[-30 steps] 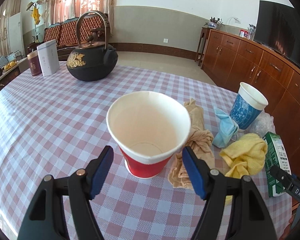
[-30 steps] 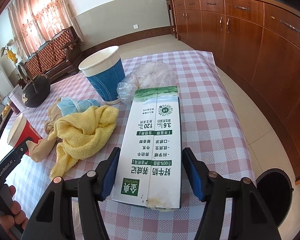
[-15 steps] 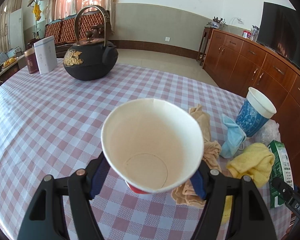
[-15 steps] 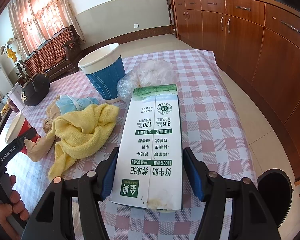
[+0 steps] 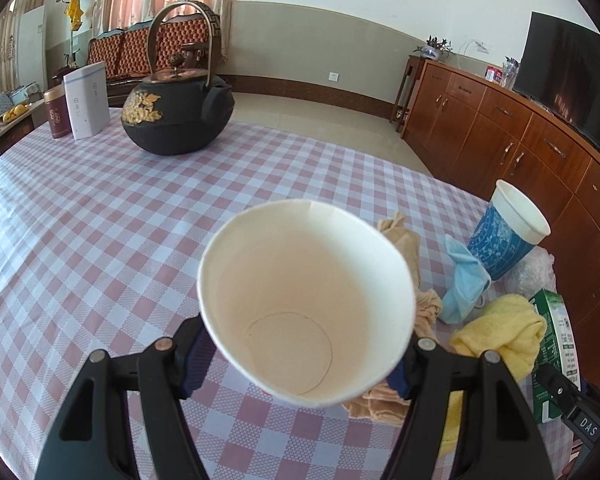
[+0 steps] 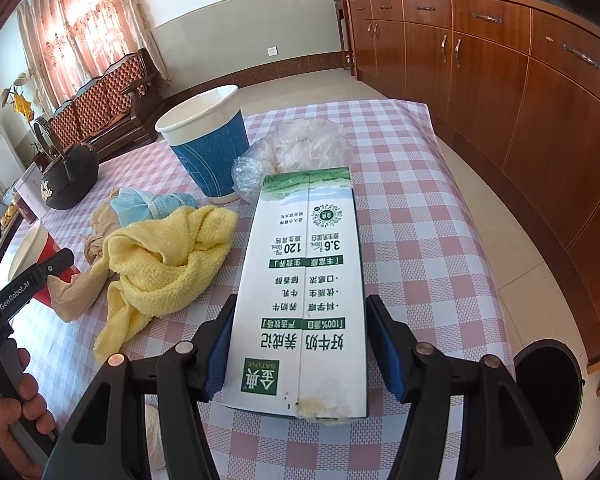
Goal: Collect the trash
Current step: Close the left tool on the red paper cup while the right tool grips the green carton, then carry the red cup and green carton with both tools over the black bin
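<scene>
Left wrist view: the left gripper (image 5: 300,356) is clamped on the tilted red paper cup (image 5: 306,300), just above the checked tabletop (image 5: 100,220); squeeze lightly (thin walls buckle). Right gripper (image 6: 300,354) straddles the flat milk carton (image 6: 306,276), contact unclear, so centre it before closing; farther off lie yellow cloth (image 6: 168,264) and blue cup (image 6: 210,144)

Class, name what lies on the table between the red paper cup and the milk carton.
In the right wrist view, a tan rag and a yellow cloth lie between the red paper cup and the milk carton.
</scene>
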The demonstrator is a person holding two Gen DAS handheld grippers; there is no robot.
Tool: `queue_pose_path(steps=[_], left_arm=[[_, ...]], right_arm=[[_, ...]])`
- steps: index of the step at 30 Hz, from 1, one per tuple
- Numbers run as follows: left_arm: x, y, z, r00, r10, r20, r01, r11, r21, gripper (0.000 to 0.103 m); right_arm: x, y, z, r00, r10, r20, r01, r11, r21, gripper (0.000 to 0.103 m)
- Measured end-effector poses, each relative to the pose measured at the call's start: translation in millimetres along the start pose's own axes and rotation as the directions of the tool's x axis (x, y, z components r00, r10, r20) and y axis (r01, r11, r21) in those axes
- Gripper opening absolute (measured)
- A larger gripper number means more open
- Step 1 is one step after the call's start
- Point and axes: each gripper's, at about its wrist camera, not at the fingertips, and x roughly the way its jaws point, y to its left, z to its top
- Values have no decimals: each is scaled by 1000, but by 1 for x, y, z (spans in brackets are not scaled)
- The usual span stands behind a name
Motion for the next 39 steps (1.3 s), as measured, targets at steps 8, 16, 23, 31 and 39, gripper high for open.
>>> queue_pose_path(steps=[8,16,23,31,39], left_arm=[[-4,3,0,1000,-24,17,25,1000,-11,61],[-13,0,-6,998,-54,35,54,999,4,58],[-30,-4,-14,996,-74,47,72,997,28,58],[-53,-9,-28,993,-105,44,103,993,59,58],[-77,-30,-46,987,-160,24,156,981,115,58]], right_arm=[[-3,0,-1,1000,-1,15,1,1000,-7,57],[-11,-4,-8,1000,24,19,-24,1000,-5,56],[-26,-10,-21,999,50,16,-50,999,-2,56],[-45,-15,-35,997,79,20,-79,997,-2,56],[-61,-23,-52,995,95,15,-95,995,6,56]])
